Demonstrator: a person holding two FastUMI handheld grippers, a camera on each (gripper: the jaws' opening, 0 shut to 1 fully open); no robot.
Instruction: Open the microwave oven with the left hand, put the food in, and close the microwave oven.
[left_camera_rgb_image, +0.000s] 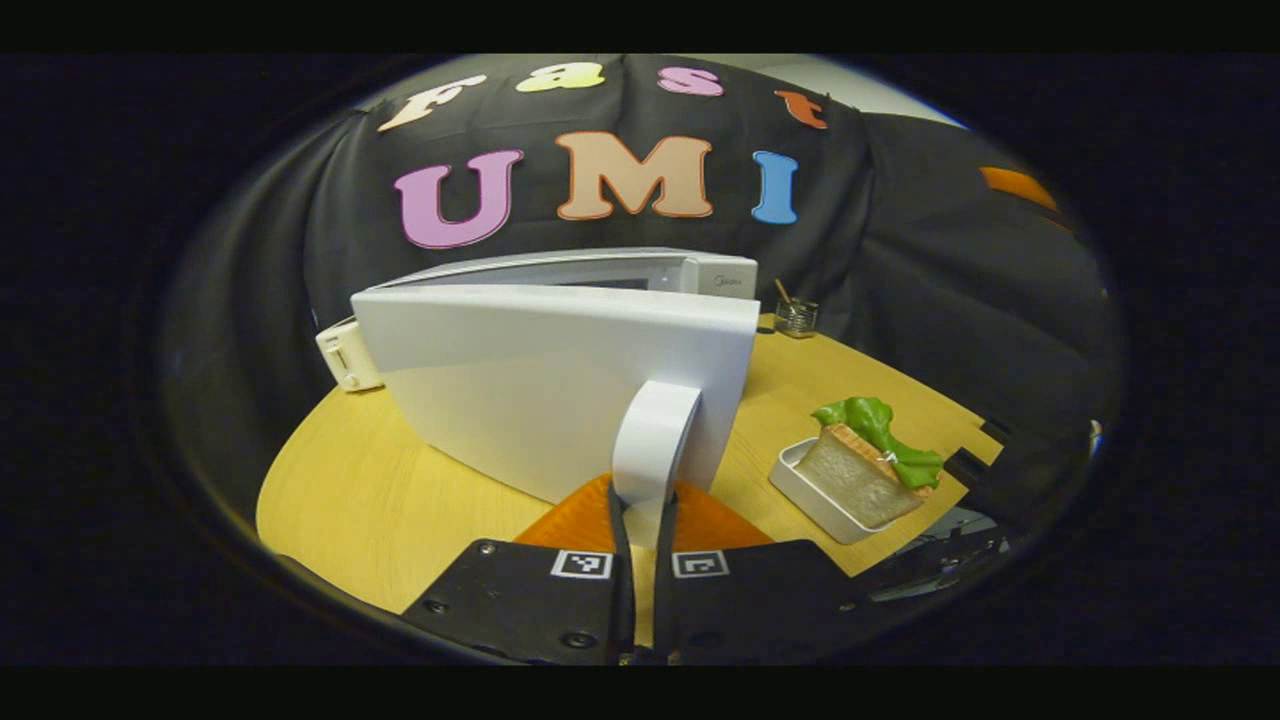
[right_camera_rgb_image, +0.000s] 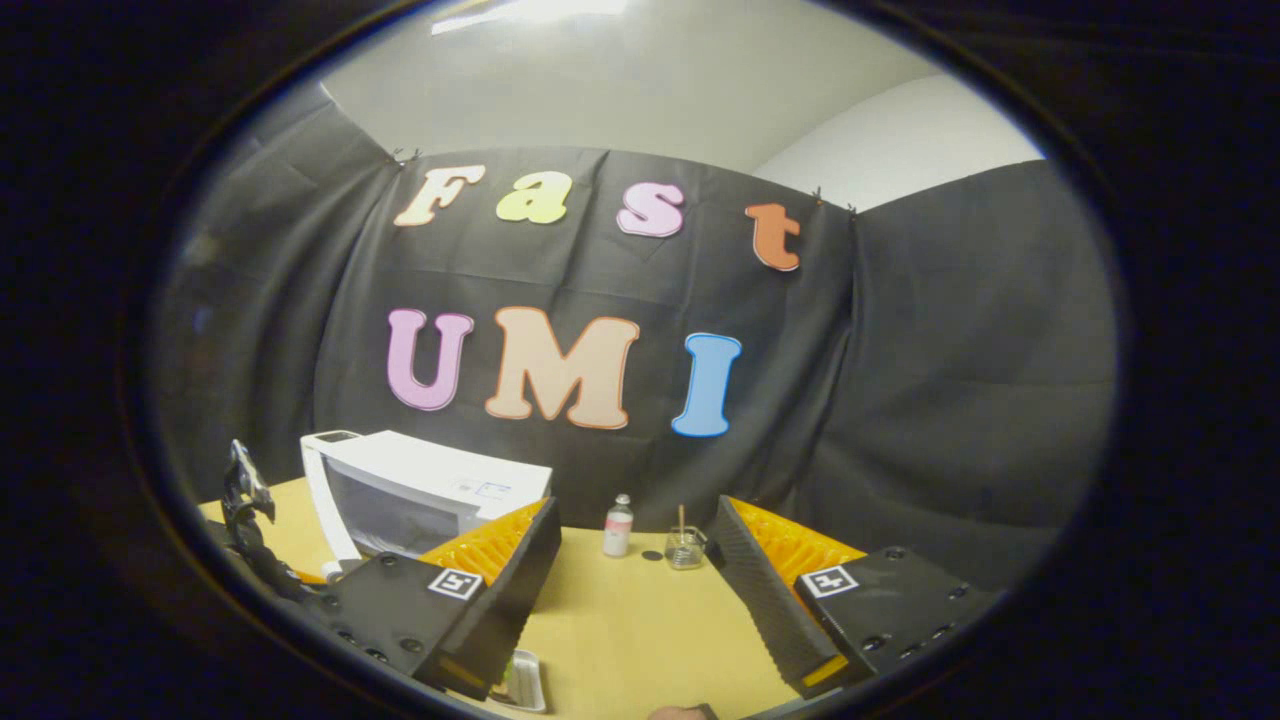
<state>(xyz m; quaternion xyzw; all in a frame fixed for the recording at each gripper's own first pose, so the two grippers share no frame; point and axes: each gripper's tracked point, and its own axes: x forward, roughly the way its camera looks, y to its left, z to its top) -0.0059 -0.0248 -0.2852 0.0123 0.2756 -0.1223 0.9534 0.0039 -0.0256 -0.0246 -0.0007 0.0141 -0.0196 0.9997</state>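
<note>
Left gripper (left_camera_rgb_image: 640, 520) jaws clamped on microwave door handle (left_camera_rgb_image: 655, 440), right gripper (right_camera_rgb_image: 635, 600) jaws wide open w/ nothing held, food (left_camera_rgb_image: 868, 460) in tray on table: risk = handle slipping out mid-swing.

The right gripper (right_camera_rgb_image: 632, 590) hangs over the table (right_camera_rgb_image: 640, 625) with its two fingers spread wide apart, nothing between them. Left of the gripper stands the white microwave (right_camera_rgb_image: 420, 495). Beyond the gripper, near the wall, a small bottle (right_camera_rgb_image: 619, 526) and a little glass jar (right_camera_rgb_image: 685, 548) stand side by side. A white tray (right_camera_rgb_image: 528, 680) edge peeks below its left finger.
</note>
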